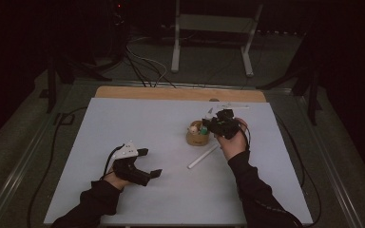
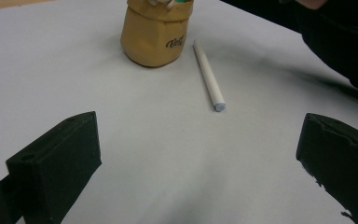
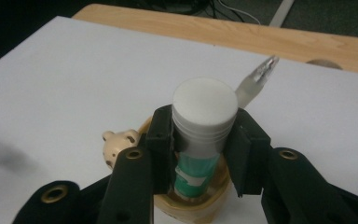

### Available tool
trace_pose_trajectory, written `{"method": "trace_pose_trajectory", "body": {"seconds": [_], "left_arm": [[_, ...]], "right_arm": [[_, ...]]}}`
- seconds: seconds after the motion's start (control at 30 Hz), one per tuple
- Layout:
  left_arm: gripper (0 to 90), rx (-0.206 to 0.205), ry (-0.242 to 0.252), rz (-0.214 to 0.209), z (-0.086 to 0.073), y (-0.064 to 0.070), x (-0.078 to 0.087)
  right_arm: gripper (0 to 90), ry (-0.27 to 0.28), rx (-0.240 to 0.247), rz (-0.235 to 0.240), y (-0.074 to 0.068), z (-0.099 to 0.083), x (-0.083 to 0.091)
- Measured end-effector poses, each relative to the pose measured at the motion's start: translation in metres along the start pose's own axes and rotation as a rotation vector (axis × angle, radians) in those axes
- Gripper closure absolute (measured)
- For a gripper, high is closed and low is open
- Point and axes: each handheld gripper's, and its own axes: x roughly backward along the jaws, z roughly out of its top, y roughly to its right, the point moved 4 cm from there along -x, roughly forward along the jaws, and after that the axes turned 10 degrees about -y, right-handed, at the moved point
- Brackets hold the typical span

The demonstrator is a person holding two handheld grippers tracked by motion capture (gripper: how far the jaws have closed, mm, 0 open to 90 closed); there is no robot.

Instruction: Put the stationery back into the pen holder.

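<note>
At the left of the high view, the left gripper [image 1: 145, 162] is held low over the white table [image 1: 123, 123], resting in the person's left hand [image 1: 116, 180]. Its jaws are spread wide apart with nothing between them; in the left gripper view only bare table is seen between the two black jaws.

Further right, near the middle of the table, a white stick [image 1: 203, 156] is laid flat at a slant. In the left gripper view the stick [image 2: 209, 74] is seen just beside a tan cup [image 2: 154, 32], close to its foot, though whether it touches cannot be told.

The cup [image 1: 197, 137] is stood upright just beyond the stick. A small bear figure [image 3: 117, 145] is seen at its rim.

At the right, the right gripper [image 1: 214, 124] is held over the cup by the person's right hand [image 1: 233, 140]. Its jaws are clamped on a green tube with a white cap [image 3: 204, 112], which is held upright, its lower end down inside the cup [image 3: 191, 207]. Behind the tube, a clear-tipped pen [image 3: 256, 81] is leaned outward from the cup.
</note>
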Motion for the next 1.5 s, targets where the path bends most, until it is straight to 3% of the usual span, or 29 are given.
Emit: {"method": "trace_pose_trajectory", "body": {"seconds": [0.17,0.4,0.57,0.8,1.13,1.5], "left_arm": [[0.2,-0.001,0.003,-0.004,0.0,0.0,0.0],[0.3,-0.003,0.007,-0.009,0.002,0.002,0.001],[0.3,-0.009,0.006,-0.018,0.003,0.006,0.0],[0.2,-0.023,0.008,-0.032,0.008,0.011,-0.001],[0.2,-0.032,0.001,-0.058,0.02,0.016,-0.004],[0.2,-0.062,-0.008,-0.06,0.037,0.024,-0.015]], "right_arm": [[63.5,-0.002,-0.012,0.006,0.001,-0.001,-0.002],[33.2,0.099,-0.039,0.017,0.002,0.008,0.021],[14.0,0.133,-0.042,0.08,0.001,0.005,0.038],[11.9,0.132,-0.009,0.141,-0.002,-0.009,0.054],[8.5,0.118,0.044,0.181,-0.008,-0.031,0.062],[5.9,0.172,0.077,0.177,-0.016,-0.04,0.073]]}}
